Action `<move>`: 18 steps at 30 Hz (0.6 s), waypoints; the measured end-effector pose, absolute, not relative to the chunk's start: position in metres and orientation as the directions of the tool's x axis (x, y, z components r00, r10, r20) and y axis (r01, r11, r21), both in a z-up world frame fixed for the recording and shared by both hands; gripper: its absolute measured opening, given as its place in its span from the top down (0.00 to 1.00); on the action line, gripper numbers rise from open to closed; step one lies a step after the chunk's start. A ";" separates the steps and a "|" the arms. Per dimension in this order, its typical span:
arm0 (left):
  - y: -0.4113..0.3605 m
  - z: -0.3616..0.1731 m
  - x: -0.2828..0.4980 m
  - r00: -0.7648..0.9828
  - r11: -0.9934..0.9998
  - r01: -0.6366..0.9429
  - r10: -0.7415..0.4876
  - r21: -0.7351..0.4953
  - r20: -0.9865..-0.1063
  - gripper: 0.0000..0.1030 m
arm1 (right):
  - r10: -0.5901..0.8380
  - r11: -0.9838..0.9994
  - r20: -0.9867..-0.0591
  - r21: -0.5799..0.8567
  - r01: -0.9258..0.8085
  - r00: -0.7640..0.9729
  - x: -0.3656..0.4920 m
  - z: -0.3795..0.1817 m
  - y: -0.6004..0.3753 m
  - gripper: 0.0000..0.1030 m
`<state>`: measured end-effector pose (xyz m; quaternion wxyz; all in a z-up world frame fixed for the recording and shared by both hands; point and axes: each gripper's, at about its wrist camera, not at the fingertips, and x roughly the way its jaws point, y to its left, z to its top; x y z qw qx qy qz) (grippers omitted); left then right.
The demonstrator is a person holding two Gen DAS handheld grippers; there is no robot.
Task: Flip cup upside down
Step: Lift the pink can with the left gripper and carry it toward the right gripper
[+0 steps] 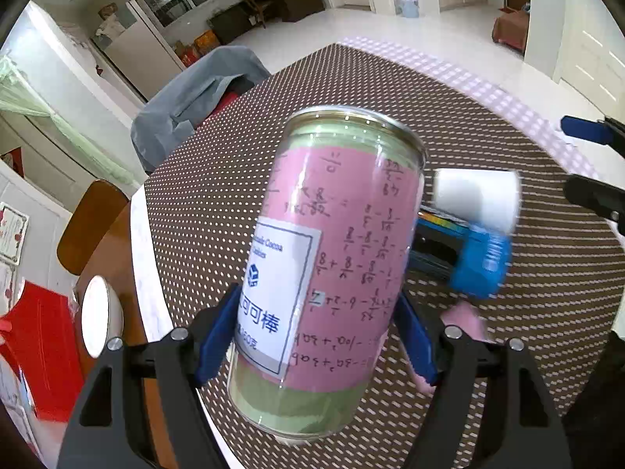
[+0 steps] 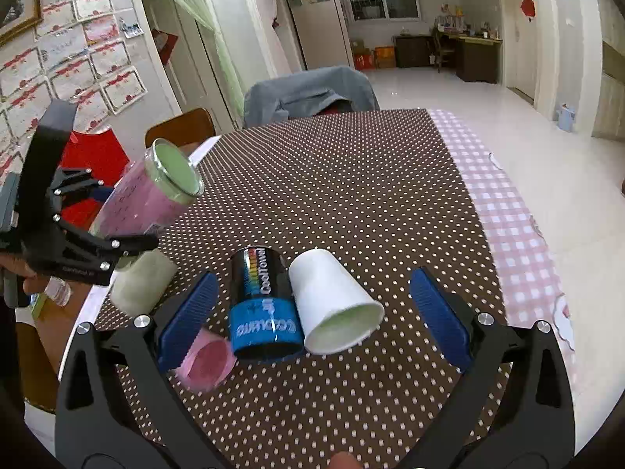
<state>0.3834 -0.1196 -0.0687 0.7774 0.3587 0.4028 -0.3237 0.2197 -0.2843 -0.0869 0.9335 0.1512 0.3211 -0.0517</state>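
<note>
A: Nearest, what does the left gripper point(image 1: 312, 336) hold?
B: It's clamped on the pink-papered cup point(image 1: 332, 265), lifted and tilted over the table's point(image 2: 371, 179) left edge.
A: And the right gripper point(image 2: 312, 312)?
B: Fingers spread wide, holding nothing, above a white paper cup point(image 2: 332, 305), blue-black can point(image 2: 263, 308) and pink cup point(image 2: 207, 363) lying side by side.

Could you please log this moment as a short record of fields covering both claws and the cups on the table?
left claw: shut on pink jar, lifted and tilted
right claw: open, empty
white paper cup: on its side, mouth toward the camera
blue-black cup: on its side, touching the white paper cup
small pink cup: on its side
surface: dotted tablecloth
</note>
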 end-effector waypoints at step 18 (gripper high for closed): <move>-0.109 -0.098 0.257 0.375 0.630 0.761 -0.237 0.152 -0.896 0.28 | 0.020 0.945 -0.606 0.271 0.183 0.795 0.128 -0.092 -0.287 0.06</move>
